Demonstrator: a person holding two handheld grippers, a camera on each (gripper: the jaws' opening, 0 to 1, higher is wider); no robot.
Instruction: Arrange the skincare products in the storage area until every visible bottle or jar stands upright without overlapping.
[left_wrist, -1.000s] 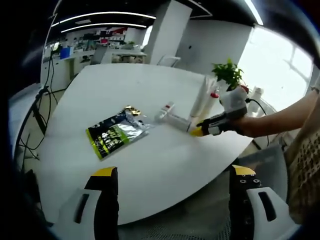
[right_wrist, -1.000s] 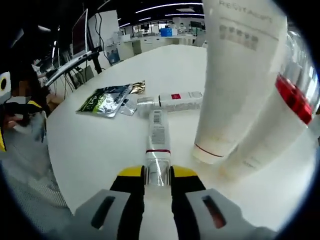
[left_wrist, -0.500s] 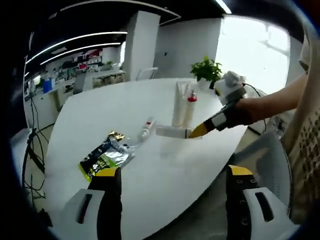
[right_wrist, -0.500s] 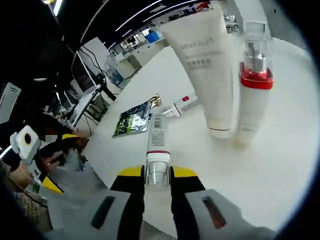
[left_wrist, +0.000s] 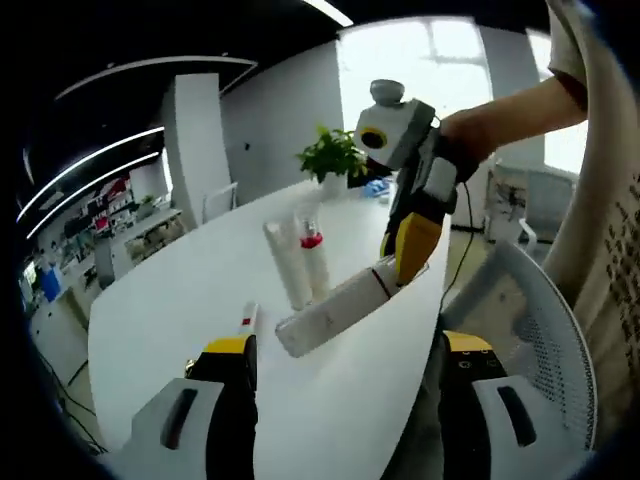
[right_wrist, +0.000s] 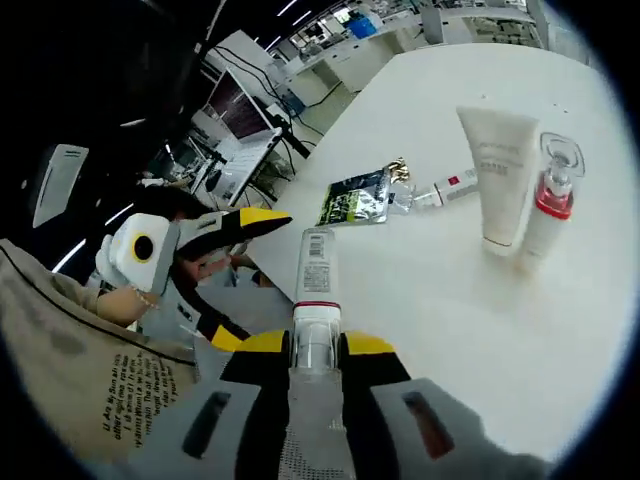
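Observation:
My right gripper (right_wrist: 315, 346) is shut on the clear cap end of a white tube (right_wrist: 316, 272) with a red band, holding it in the air above the white table (right_wrist: 450, 300). From the left gripper view the same tube (left_wrist: 335, 312) slants down from the right gripper (left_wrist: 405, 268). A tall white tube (right_wrist: 495, 175) and a pump bottle with a red collar (right_wrist: 550, 205) stand upright side by side. A small tube (right_wrist: 445, 187) lies flat near them. My left gripper (left_wrist: 345, 352) is open with nothing between its jaws, held off the table's near edge.
A green and silver foil packet (right_wrist: 357, 197) lies on the table beside the small tube. A potted plant (left_wrist: 335, 155) stands at the table's far end. A mesh chair (left_wrist: 520, 320) is close to the table edge. Desks and monitors fill the room behind.
The right gripper has raised the white tube off the table into the air. Both cameras have swung. The left gripper has stayed open.

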